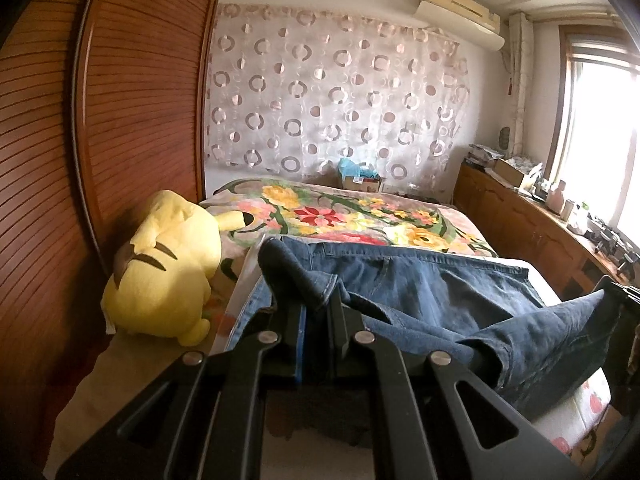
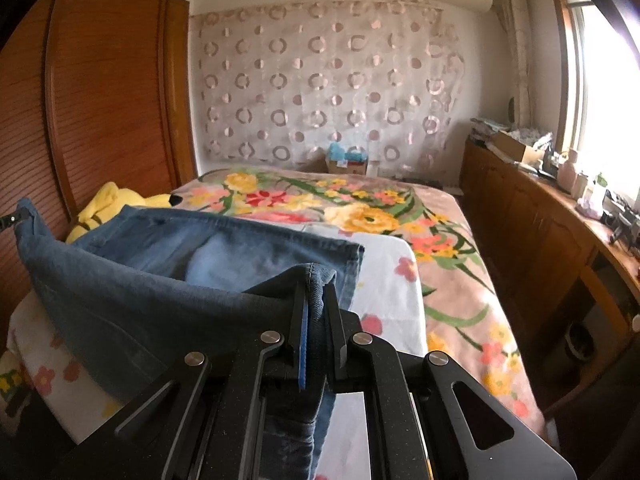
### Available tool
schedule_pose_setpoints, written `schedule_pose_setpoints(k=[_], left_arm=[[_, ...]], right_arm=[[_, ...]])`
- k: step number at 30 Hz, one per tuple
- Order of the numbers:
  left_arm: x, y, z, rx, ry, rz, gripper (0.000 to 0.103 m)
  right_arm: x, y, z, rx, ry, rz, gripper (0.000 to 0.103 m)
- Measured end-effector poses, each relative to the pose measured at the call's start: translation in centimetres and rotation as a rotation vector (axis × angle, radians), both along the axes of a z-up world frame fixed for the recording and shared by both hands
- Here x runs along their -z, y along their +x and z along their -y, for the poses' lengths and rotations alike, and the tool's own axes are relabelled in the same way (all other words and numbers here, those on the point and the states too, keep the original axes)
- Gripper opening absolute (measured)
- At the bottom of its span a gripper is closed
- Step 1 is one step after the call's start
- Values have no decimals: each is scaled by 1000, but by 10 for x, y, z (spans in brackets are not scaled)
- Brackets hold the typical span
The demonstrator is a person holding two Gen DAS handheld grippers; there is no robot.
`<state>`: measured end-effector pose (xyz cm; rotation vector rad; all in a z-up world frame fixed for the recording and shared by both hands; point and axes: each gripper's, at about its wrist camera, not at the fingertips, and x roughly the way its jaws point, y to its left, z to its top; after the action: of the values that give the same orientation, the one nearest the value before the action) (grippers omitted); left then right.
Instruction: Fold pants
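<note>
Blue denim pants [image 1: 420, 284] lie across the near part of the bed, with their lower end lifted off it. My left gripper [image 1: 318, 300] is shut on one hem corner, and dark denim bunches up between its fingers. My right gripper [image 2: 316, 296] is shut on the other hem corner [image 2: 316, 276], whose stitched edge sticks up between the fingers. In the right wrist view the lifted fabric [image 2: 140, 304] stretches left to the other gripper [image 2: 10, 220] at the frame's edge. In the left wrist view the right gripper [image 1: 624, 296] shows at the far right, holding denim.
A yellow plush toy [image 1: 168, 268] lies at the bed's left edge beside a wooden slatted wardrobe [image 1: 120, 120]. The bed carries a floral blanket [image 2: 360, 208] and a white flowered sheet [image 2: 392, 292]. A cluttered wooden counter [image 2: 560, 200] runs under the window on the right.
</note>
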<state>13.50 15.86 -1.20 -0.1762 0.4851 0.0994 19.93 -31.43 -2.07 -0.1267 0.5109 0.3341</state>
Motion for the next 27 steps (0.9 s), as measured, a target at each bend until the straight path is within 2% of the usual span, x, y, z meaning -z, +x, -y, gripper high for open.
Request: schedule_pose_setpoints(k=[5, 7, 11, 18, 27], left_arm=[[-4, 25, -1, -2, 0, -6, 4], [-3, 25, -1, -2, 2, -4, 4], [-8, 49, -4, -1, 2, 5, 4], [-11, 104, -6, 6, 28, -3, 4], [-6, 175, -11, 7, 56, -38, 4]], right_arm=[[1, 19, -2, 8, -3, -7, 4], [-2, 26, -2, 12, -2, -3, 4], [-12, 40, -1, 19, -7, 15, 4], [-18, 78, -4, 32, -37, 22, 3], [-10, 135, -11, 49, -60, 0, 4]])
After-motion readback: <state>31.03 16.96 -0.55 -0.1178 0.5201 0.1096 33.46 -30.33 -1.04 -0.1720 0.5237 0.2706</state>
